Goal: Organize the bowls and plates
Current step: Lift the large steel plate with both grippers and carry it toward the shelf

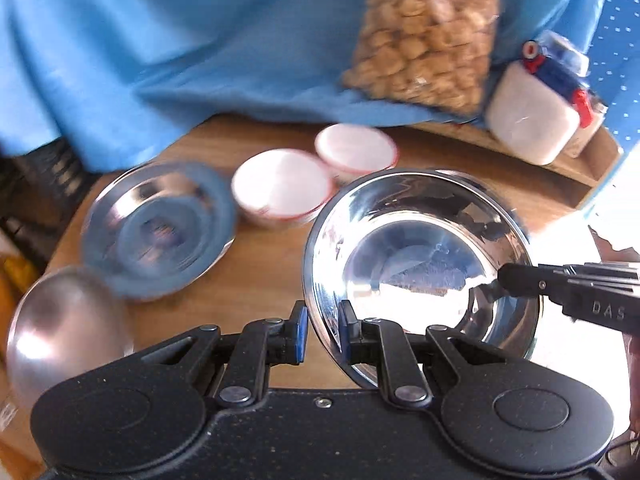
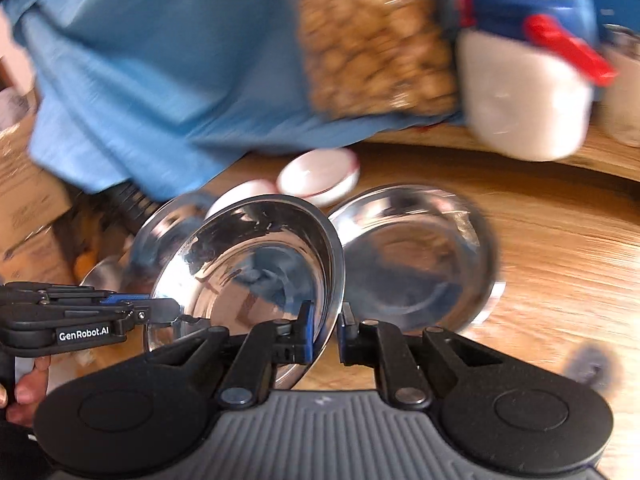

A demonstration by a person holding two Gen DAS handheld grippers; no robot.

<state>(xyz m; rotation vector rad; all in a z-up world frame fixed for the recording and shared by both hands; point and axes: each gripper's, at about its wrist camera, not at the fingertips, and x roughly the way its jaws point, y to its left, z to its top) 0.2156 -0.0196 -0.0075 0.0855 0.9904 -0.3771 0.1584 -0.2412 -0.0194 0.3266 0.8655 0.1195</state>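
Both grippers hold one steel bowl [image 1: 420, 256] above the wooden table [image 1: 248, 280]. My left gripper [image 1: 323, 330] is shut on its near left rim. My right gripper [image 2: 325, 332] is shut on the opposite rim of the same bowl [image 2: 248, 264]; it enters the left wrist view from the right [image 1: 520, 284]. A steel plate [image 1: 160, 232] lies left of the bowl, and another steel plate [image 2: 416, 264] shows to the right in the right wrist view. Two white bowls with red rims [image 1: 282, 188] [image 1: 356, 152] stand behind. An upturned steel bowl [image 1: 60, 328] sits at the far left.
A blue cloth [image 1: 160, 48] hangs behind the table. A bag of brown snacks [image 1: 424, 40] and a white container with blue lid and red clips [image 1: 540, 108] stand at the back right. Cardboard boxes [image 2: 24, 184] lie beyond the table's left edge.
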